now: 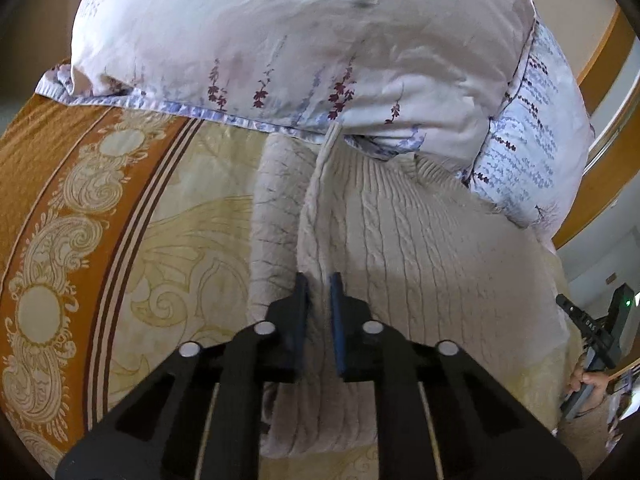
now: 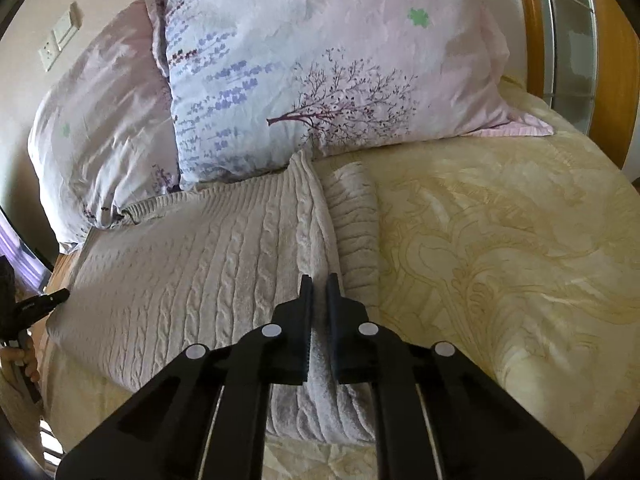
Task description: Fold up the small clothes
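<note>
A beige cable-knit sweater lies on the bed with its top edge against the pillows. My left gripper is shut on a raised fold along the sweater's left side, and the knit stands up between the two pads. My right gripper is shut on a ridge of knit at the sweater's right side, beside a folded-in sleeve. A hand on the other tool shows at the right edge of the left wrist view.
Two floral pillows lie just beyond the sweater. The cream and orange patterned bedspread stretches out to both sides. A wooden headboard and a wall socket are behind.
</note>
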Motion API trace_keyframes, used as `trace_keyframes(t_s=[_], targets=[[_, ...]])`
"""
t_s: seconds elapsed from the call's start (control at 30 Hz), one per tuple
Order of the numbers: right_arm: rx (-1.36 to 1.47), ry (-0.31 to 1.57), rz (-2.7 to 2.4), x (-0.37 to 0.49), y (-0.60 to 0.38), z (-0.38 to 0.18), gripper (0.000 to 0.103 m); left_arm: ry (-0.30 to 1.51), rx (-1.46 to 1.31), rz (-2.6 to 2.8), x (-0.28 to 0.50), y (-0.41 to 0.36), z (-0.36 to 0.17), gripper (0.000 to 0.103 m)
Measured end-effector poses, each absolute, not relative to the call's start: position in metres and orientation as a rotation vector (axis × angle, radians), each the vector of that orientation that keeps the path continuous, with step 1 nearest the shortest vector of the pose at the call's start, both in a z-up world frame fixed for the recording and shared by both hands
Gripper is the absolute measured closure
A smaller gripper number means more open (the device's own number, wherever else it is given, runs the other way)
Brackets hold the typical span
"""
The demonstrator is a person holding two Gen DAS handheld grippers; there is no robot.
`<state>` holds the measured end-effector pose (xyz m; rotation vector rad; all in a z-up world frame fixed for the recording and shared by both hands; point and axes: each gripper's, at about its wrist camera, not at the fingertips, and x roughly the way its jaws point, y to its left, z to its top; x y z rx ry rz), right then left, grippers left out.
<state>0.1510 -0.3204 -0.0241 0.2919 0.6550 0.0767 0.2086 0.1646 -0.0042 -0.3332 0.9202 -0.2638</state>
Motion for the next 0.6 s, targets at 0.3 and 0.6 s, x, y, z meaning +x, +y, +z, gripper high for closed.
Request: trace_keyframes(t_s=[0.3, 0.6], targets=[[0.278, 0.688, 0.004, 0.128, -0.319, -0.026, 0.100, 0.925, -0.335, -0.289, 0.196, 0.174, 0.000, 0.098], [0.211, 0.637, -0.020, 0.126, -0.302, -0.010, 0.092, 0.890, -0.324, -0.279, 0.196, 0.172, 0.004, 0.077]])
